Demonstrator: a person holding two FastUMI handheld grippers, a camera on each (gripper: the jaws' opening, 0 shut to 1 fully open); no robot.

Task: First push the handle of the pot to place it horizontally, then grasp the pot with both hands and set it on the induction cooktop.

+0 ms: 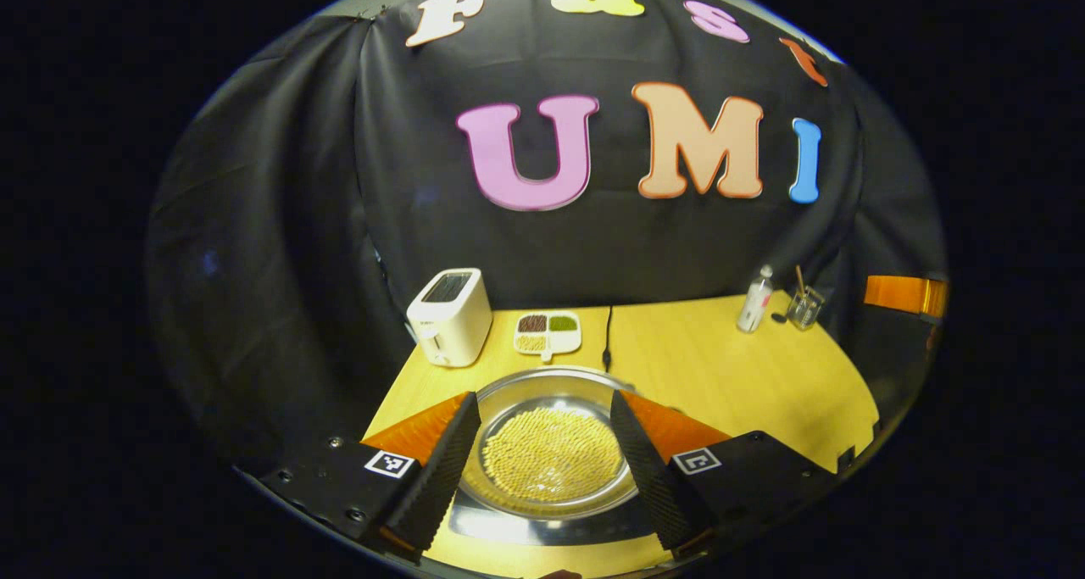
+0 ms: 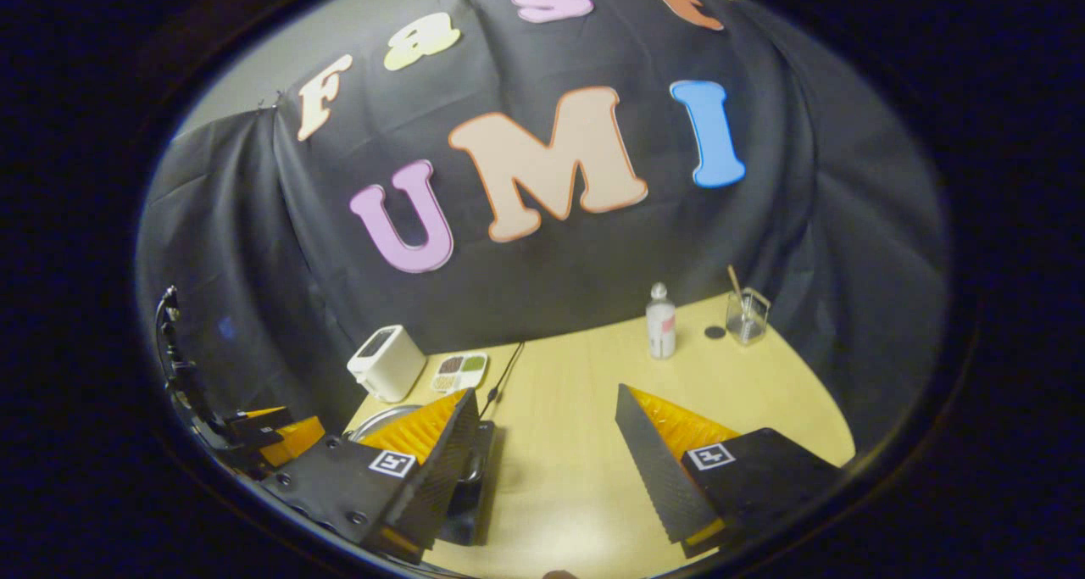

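Steel gleams between my left fingers (image 1: 547, 460): the pot (image 1: 551, 448), full of pale yellow grains, sits on the induction cooktop (image 1: 542, 530) on the wooden table (image 1: 729, 375), and those fingers stand spread to either side of it, above its rim, not pressing it. My right fingers (image 2: 551, 469) are also spread wide over bare table, with the pot's rim (image 2: 381, 418) just past my left-hand finger. Farther back stand a white toaster (image 1: 449, 316), a divided dish (image 1: 548, 331), a bottle (image 1: 754, 301) and a glass (image 1: 804, 306). A black cable (image 1: 607, 337) runs from the wall toward the pot.
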